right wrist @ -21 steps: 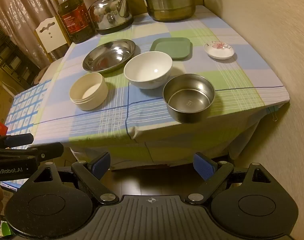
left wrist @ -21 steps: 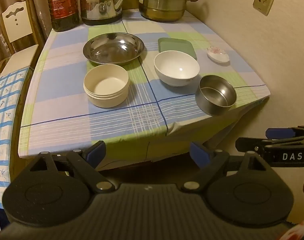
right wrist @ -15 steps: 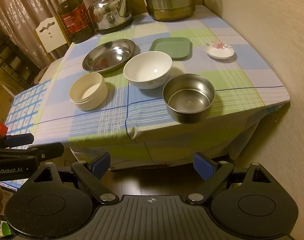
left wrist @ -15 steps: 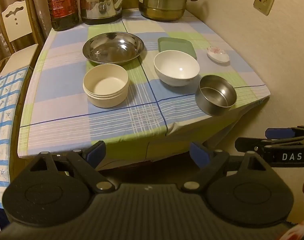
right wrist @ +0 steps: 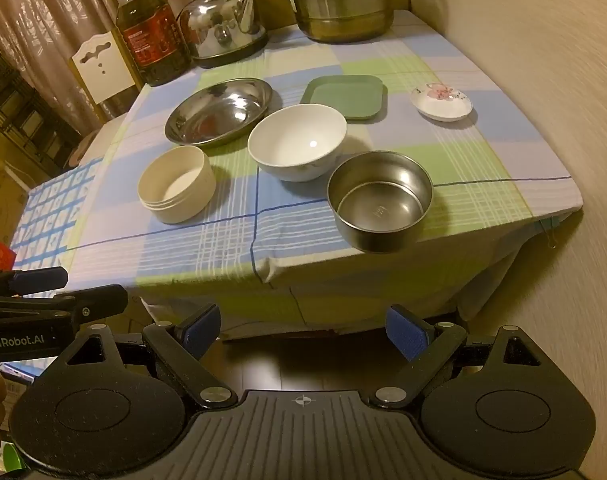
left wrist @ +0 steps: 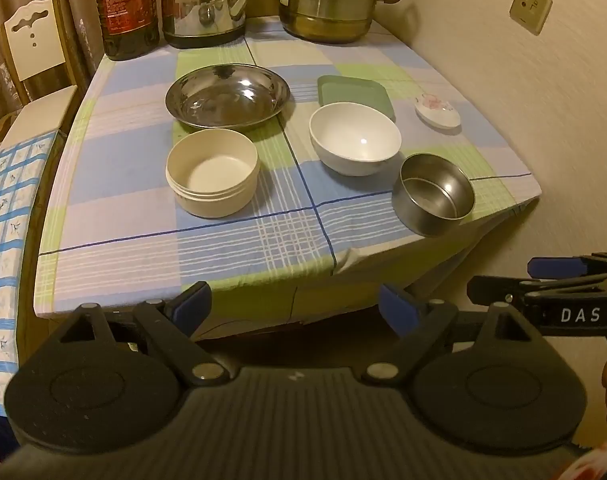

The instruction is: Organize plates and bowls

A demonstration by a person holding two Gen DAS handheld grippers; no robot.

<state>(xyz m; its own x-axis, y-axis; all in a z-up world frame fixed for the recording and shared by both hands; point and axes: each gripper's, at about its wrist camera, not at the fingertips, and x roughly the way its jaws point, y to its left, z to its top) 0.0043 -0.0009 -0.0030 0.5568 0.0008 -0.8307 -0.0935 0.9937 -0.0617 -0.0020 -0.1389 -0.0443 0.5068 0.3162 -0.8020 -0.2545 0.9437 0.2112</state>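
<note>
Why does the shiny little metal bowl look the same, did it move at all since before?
No. The small steel bowl still sits near the table's front corner, right beside the white bowl, same spot on the checked cloth in both views.

I see a steel plate [left wrist: 227, 95], green plate [left wrist: 355, 94], floral saucer [left wrist: 437, 110], cream tub [left wrist: 212, 171], white bowl [left wrist: 354, 138] and steel bowl [left wrist: 433, 194] upright, seemingly empty, on the tabletop [left wrist: 143, 216].

Three bowls [right wrist: 297, 142], three plates [right wrist: 219, 112], one kettle [right wrist: 223, 26], one oil bottle [right wrist: 151, 32], one steamer pot [right wrist: 343, 0].
</note>
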